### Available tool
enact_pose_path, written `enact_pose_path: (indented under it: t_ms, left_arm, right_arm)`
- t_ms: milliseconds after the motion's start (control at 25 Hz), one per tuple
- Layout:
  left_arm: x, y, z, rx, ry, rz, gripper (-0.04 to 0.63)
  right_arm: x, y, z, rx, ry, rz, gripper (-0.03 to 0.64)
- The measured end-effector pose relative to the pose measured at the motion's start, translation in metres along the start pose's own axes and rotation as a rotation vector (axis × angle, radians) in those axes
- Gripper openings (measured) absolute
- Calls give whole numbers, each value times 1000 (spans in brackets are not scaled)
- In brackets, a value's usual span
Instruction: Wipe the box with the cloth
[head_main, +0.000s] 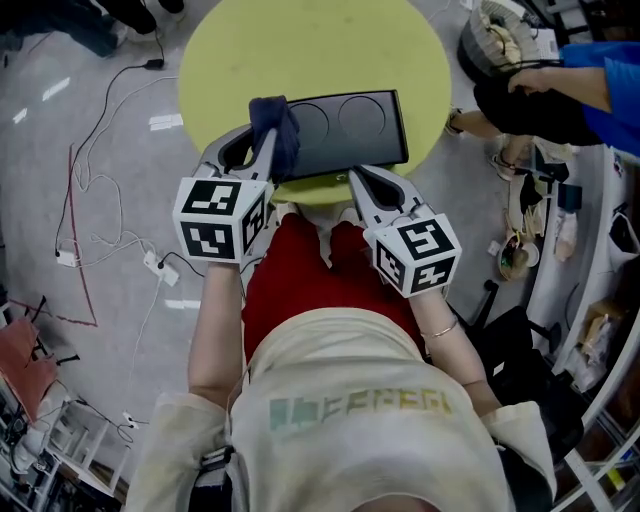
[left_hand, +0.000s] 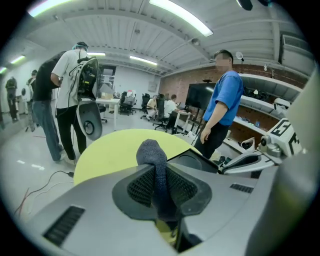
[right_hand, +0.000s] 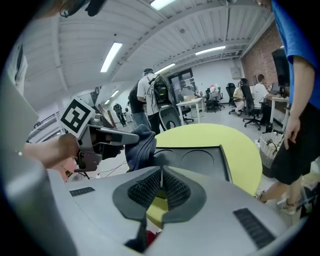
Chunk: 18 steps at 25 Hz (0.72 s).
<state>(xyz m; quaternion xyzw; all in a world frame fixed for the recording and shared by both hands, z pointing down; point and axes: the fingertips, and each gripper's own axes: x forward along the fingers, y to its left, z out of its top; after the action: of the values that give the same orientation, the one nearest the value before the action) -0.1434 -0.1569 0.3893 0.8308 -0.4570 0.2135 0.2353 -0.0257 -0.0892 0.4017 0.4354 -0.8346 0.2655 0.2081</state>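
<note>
- Left gripper (left_hand: 160, 186) is seen clamped on the cloth (left_hand: 152, 156), which is bunched over the left end of the box (head_main: 350, 125).
- Box is laid on the yellow table (head_main: 300, 50), long axis running left to right, near edge just ahead of both grippers.
- Right gripper (right_hand: 161, 182) is pressed together on nothing, beside the box's near edge.
- Most of the box is judged to lie rightward of the cloth, so a sweep along the long axis is called for.
</note>
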Motion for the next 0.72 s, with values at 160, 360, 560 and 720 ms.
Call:
enact_pose_path:
  t_ms: [160, 360, 560, 720]
  left_arm:
    - [5, -58, 5, -65, -26, -104, 63]
    - [38, -141, 9, -84, -30, -168, 63]
    - [75, -205, 9, -62, 4, -195, 63]
    - [94, -228, 2, -21, 26, -153, 63]
  right_arm:
    - [-28, -27, -6, 24, -23, -25, 38]
    - [-70, -73, -25, 47, -28, -44, 38]
    - [-99, -109, -46, 80, -20, -34, 38]
    - [-108, -122, -57, 90, -8, 1, 39]
